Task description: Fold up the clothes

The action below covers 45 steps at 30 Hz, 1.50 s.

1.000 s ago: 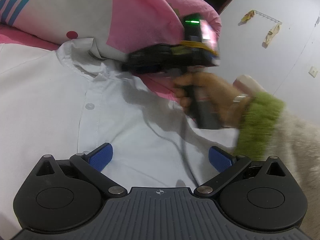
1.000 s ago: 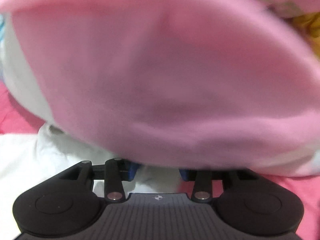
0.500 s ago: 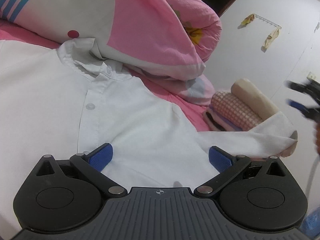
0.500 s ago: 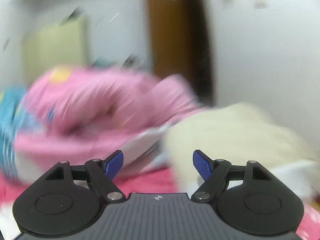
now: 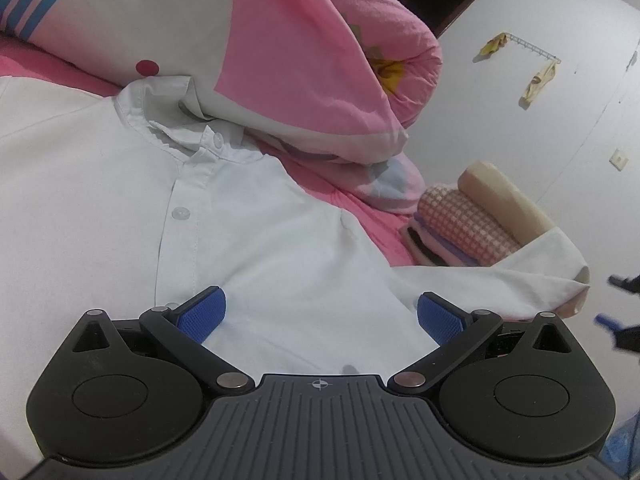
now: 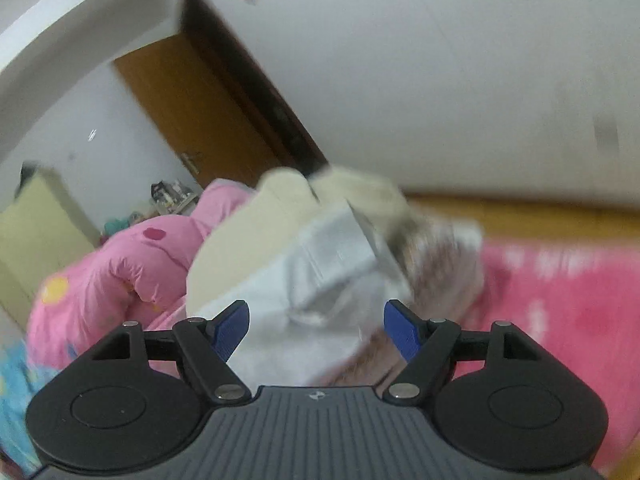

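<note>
Left wrist view first: my left gripper sits low in the frame with its jaws spread wide and nothing pinched; the white shirt lies flat under and between the blue pads, buttons up, collar toward the upper left; one sleeve stretches to the right edge beside a stack of folded clothes; a pink quilt bulges over the collar. Right wrist view, blurred: my right gripper has its jaws wide apart, holding nothing; the sleeve's cuff shows beyond the pads, mid-frame.
</note>
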Tool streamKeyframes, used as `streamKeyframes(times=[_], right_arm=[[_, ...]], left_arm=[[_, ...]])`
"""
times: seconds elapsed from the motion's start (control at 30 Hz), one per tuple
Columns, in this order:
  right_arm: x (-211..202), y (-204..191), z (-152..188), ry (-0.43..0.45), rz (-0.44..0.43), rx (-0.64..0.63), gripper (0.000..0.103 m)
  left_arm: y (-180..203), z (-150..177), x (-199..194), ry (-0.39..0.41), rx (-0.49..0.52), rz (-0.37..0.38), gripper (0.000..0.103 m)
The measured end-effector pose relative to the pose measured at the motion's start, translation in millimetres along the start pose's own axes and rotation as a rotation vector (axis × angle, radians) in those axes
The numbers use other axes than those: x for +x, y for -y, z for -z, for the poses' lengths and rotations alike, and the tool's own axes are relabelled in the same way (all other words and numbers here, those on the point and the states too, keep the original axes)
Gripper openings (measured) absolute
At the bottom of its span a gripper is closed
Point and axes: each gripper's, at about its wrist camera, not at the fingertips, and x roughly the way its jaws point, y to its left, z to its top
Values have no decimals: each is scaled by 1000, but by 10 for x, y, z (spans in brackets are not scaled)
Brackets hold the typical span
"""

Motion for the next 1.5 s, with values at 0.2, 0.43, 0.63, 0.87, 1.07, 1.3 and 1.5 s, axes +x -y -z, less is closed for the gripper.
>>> streamKeyframes(times=[0.2,0.43,0.63,0.87,1.07,1.3,1.5], right_arm=[[215,604,444,-50,-92,356,59],[379,637,505,45,-180,411,25],[137,368,437,186,-202,273,0],[-412,-508,316,296,-273,-37,0],[-705,-1421,634,251,-371,-293,0],[-789,-2009,1377,80,-424,-371,0],[-770,-2061,2084,-59,-471,-387,0]], left_arm=[[0,5,4,3,-1,0,103],[-4,6,4,5,-3,2,103],[-4,2,2,5,-5,3,103],[-6,-5,-1,6,-9,6,103],[-11,-9,-9,7,-13,9,103],[-60,-30,-37,20,-47,34,103],[-149,-143,-171,48,-156,46,103]])
